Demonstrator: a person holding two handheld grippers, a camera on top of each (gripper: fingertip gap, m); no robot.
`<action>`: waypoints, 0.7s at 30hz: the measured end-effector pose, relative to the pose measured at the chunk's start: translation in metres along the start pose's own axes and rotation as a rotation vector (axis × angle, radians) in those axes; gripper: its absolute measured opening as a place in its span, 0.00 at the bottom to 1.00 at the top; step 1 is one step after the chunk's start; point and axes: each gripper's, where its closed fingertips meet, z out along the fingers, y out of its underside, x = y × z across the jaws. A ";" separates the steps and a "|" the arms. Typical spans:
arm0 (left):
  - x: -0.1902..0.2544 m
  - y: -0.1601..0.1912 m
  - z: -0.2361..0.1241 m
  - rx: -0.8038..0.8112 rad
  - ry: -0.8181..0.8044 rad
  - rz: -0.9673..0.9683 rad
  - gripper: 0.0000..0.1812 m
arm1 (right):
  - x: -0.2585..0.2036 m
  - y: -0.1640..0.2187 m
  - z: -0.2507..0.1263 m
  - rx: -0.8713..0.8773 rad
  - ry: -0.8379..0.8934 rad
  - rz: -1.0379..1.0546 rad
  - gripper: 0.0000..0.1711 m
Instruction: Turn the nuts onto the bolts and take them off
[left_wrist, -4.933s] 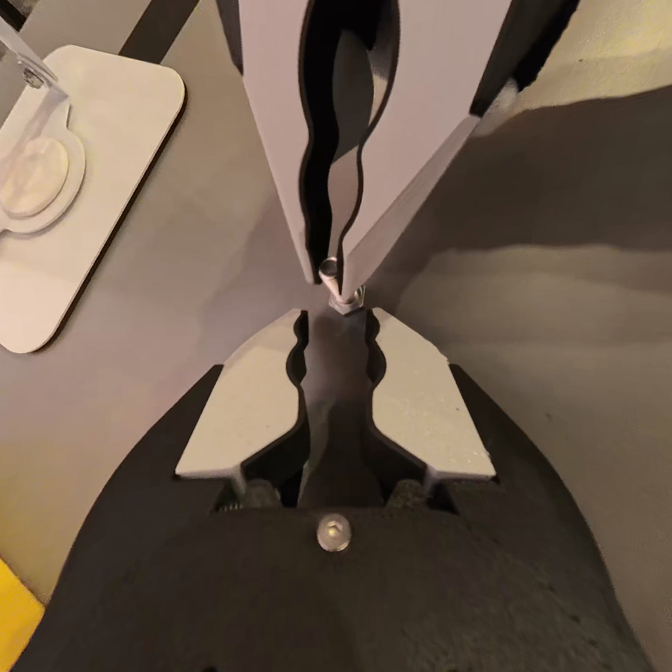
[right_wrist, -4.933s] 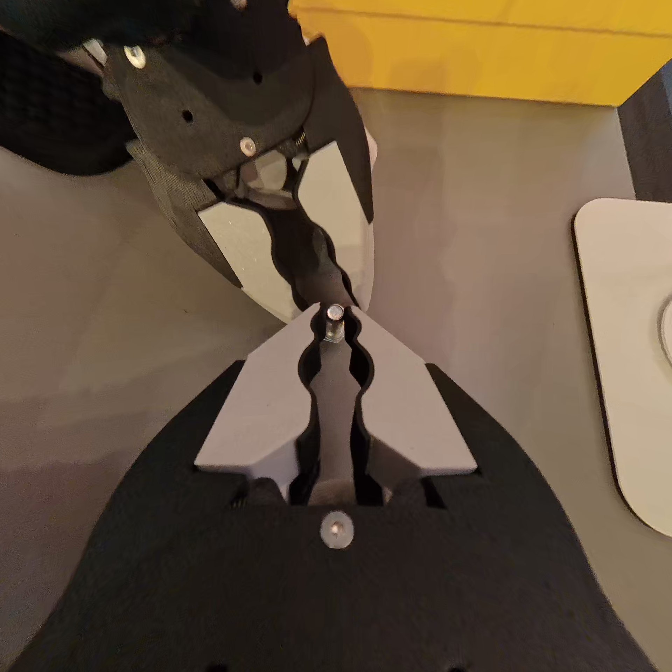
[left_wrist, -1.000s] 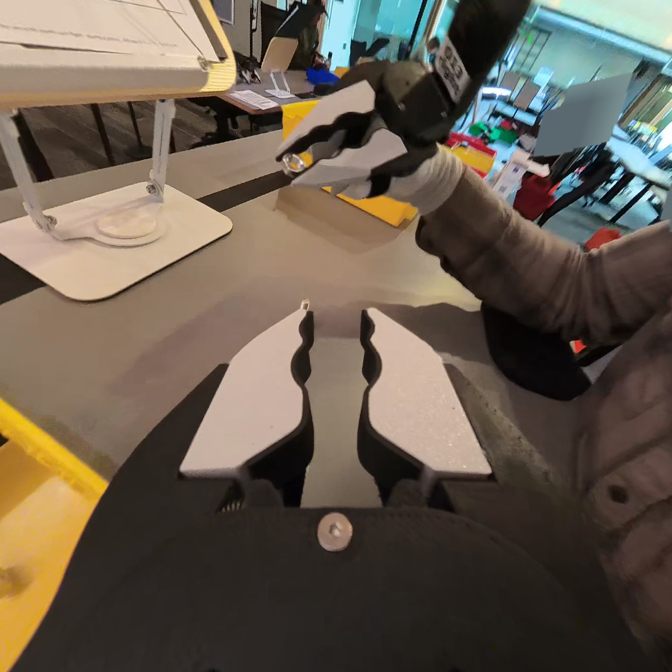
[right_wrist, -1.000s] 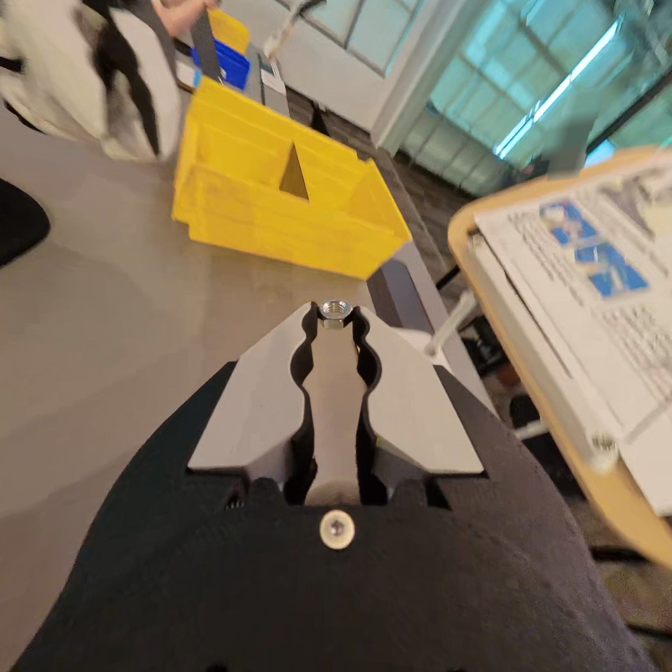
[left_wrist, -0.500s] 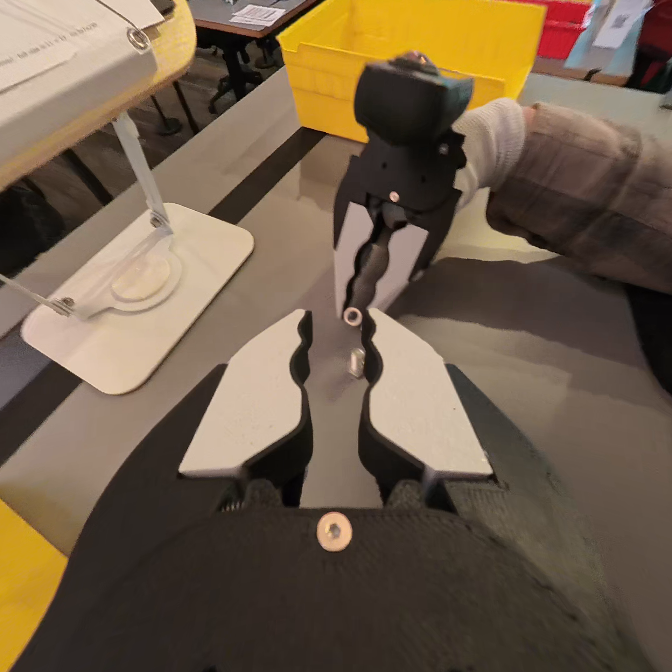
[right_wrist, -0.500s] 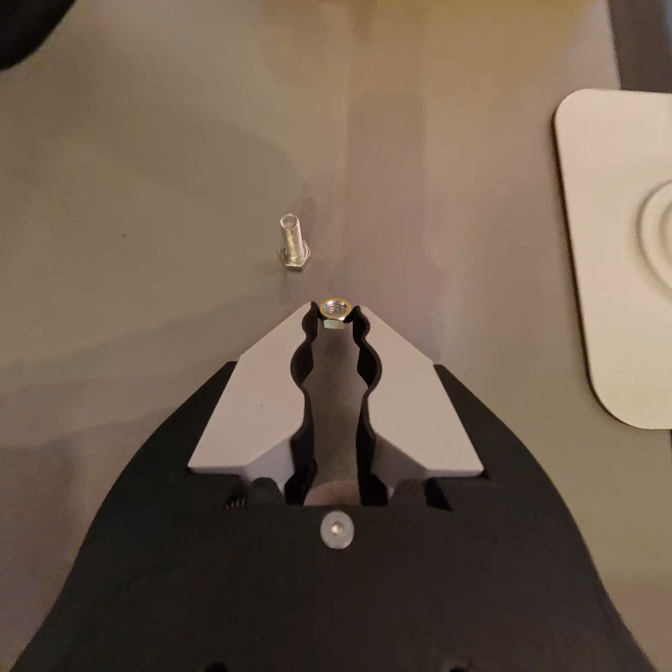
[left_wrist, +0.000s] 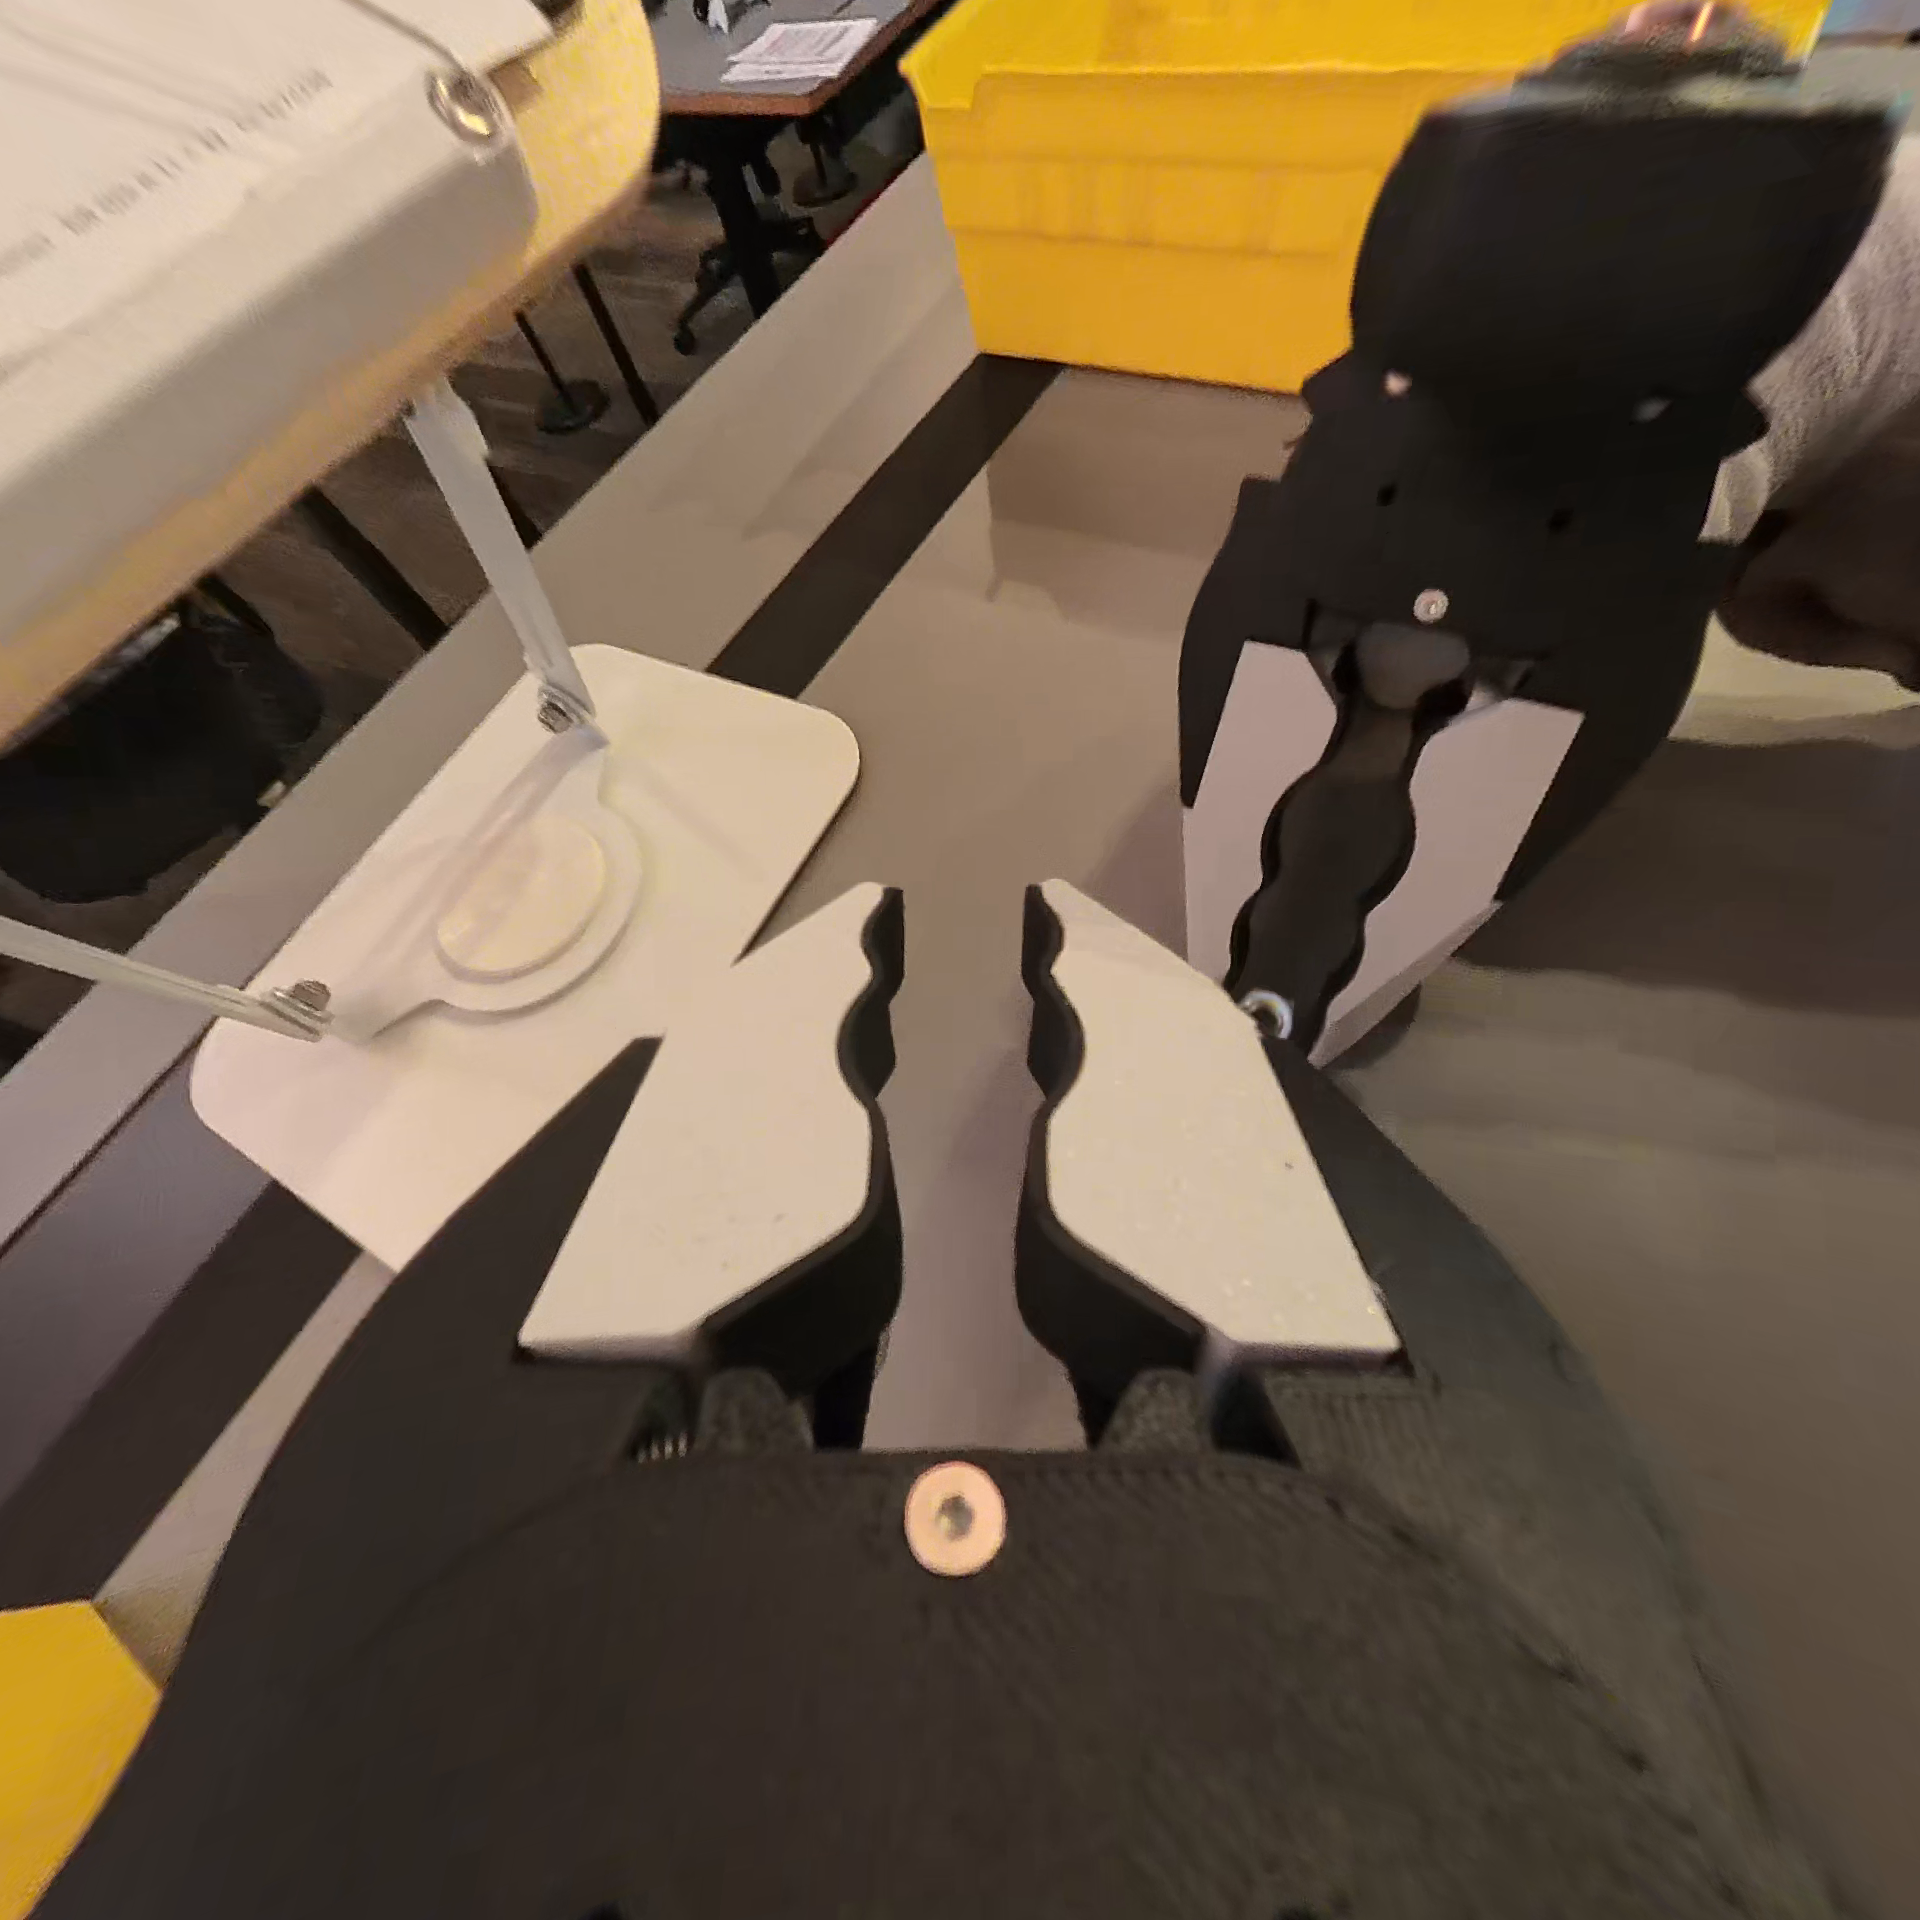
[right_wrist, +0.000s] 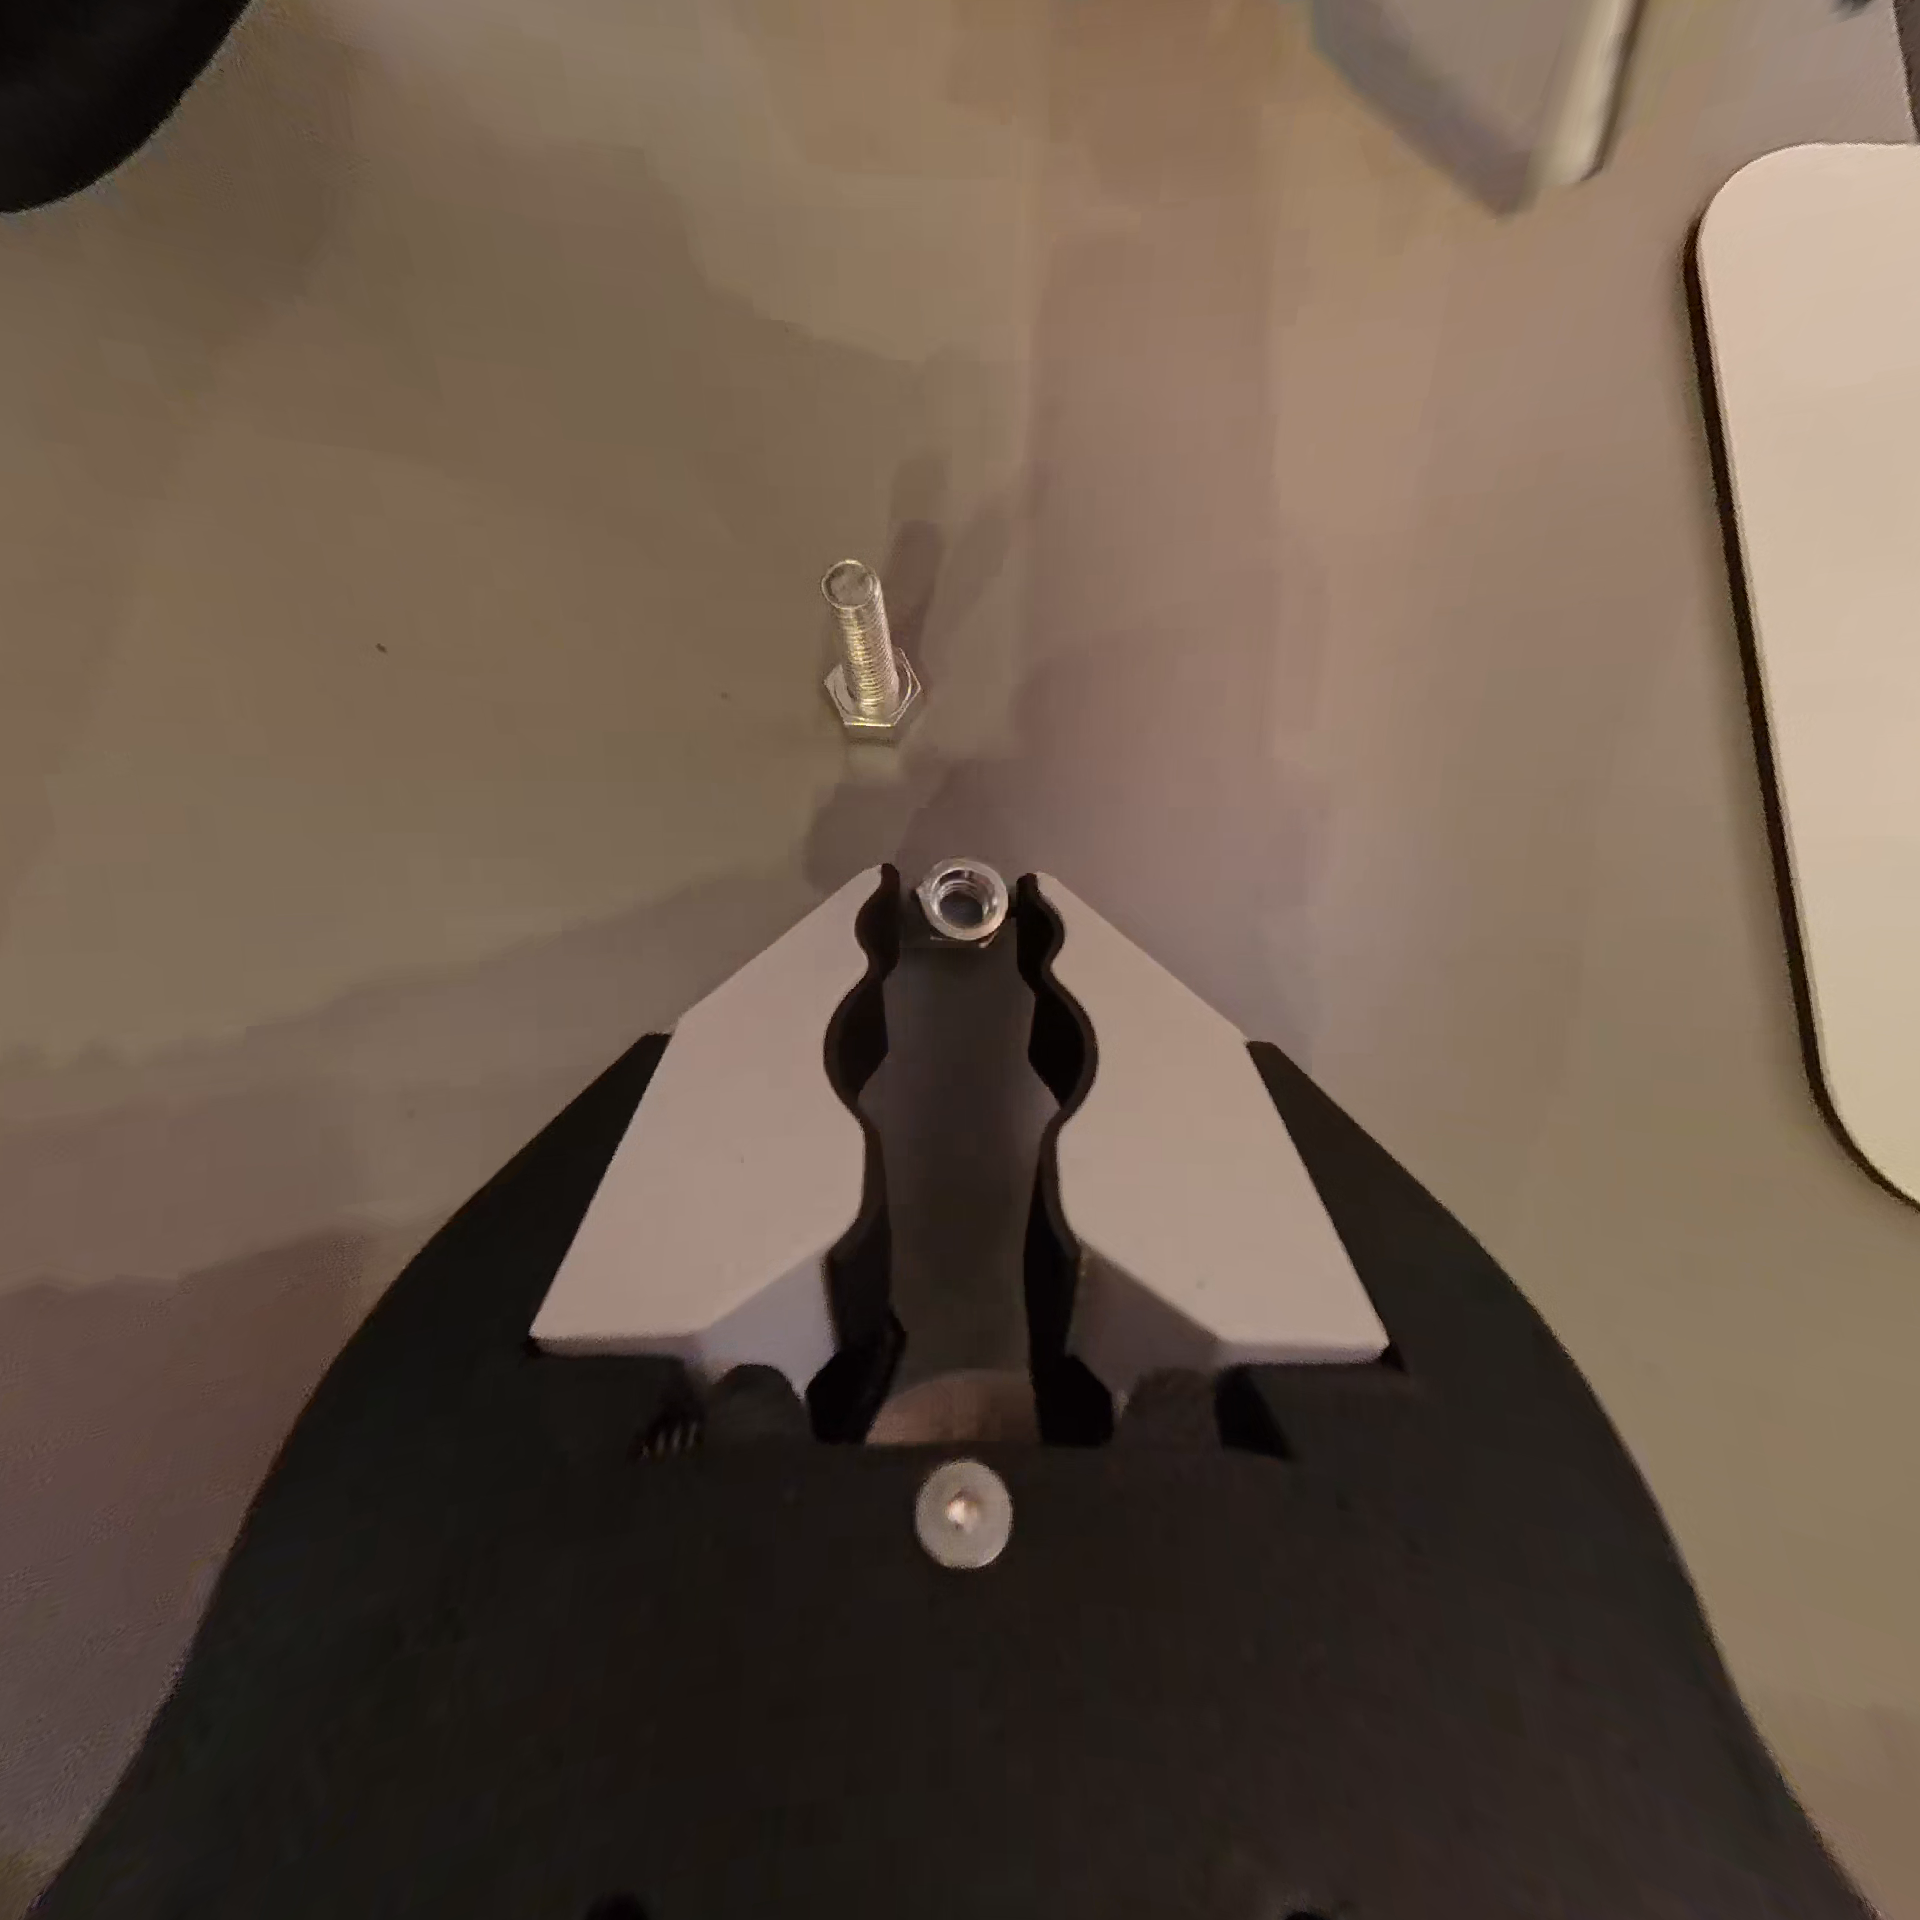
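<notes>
Grey table (right_wrist: 416, 416) bears upright threaded silver bolt (right_wrist: 871, 665), nutless.

A gray table (left_wrist: 966, 665) with a dark stripe lies under the jaws. A white stand base (left_wrist: 665, 810) sits left of them. A yellow bin (left_wrist: 1132, 208) sits far ahead.

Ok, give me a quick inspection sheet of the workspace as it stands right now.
Surface: grey table, bare around the parts.
Job's things: bolt standing on its head, thread up; nut off it, between the right fingertips.
Clutter: white stand base; yellow bin at the far edge.
Grippers: right gripper shut on the nut; left gripper open, empty.
Cables: nothing seen.
Surroundings: other desks and chairs beyond the table, blurred.
</notes>
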 end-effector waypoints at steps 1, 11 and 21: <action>-0.001 0.004 0.001 -0.015 -0.002 0.004 0.12 | -0.001 0.000 0.000 0.004 -0.007 0.007 0.13; -0.007 0.003 -0.011 -0.012 -0.020 0.015 0.12 | -0.005 -0.022 -0.014 0.065 0.006 -0.042 0.14; -0.010 0.001 -0.018 0.003 -0.022 0.007 0.12 | -0.018 -0.051 0.011 0.110 -0.022 -0.107 0.11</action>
